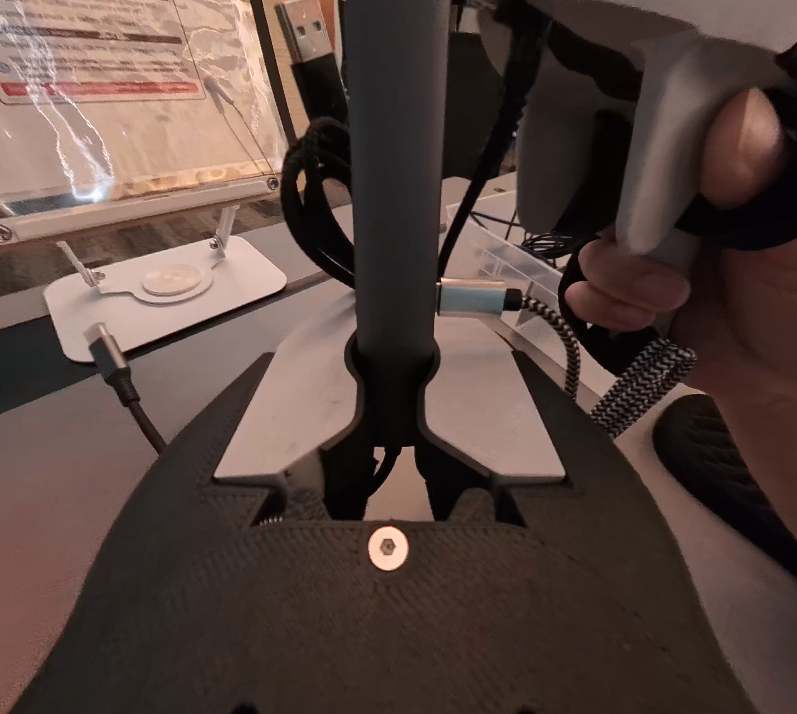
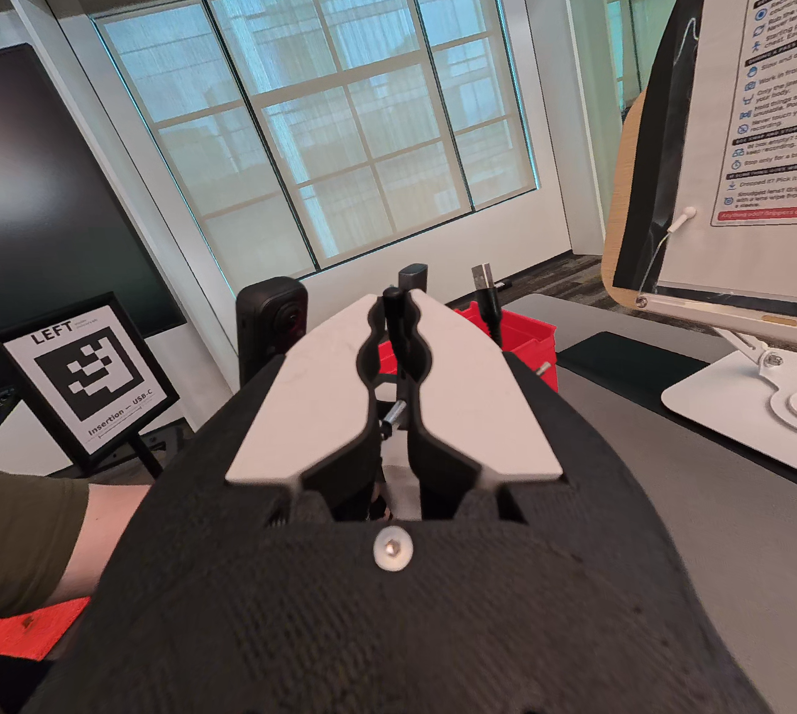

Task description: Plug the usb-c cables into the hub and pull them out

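Note:
My left gripper (image 1: 394,353) is shut on the grey hub (image 1: 396,133) and holds it upright above the table. A blue-silver usb-c plug (image 1: 472,299) on a black-and-white braided cable (image 1: 625,383) sits in the hub's right side. A second usb-c plug (image 1: 103,344), grey on a black cable, lies loose at the left. The hub's own usb-a plug (image 1: 304,29) sticks up behind. My right gripper (image 2: 394,301) is shut on a thin black cable (image 2: 399,331), with a silver end (image 2: 394,413) behind the fingertips. The hub's top (image 2: 414,275) shows just beyond.
A clear sign holder (image 1: 129,90) on a white base plate (image 1: 172,296) stands at the left. A hand holds the right gripper's white handle (image 1: 660,159) close to the hub's right. A red bin (image 2: 522,344) and a framed marker sign (image 2: 86,374) stand beyond. My hands' fingertips stand some 10 cm from each other.

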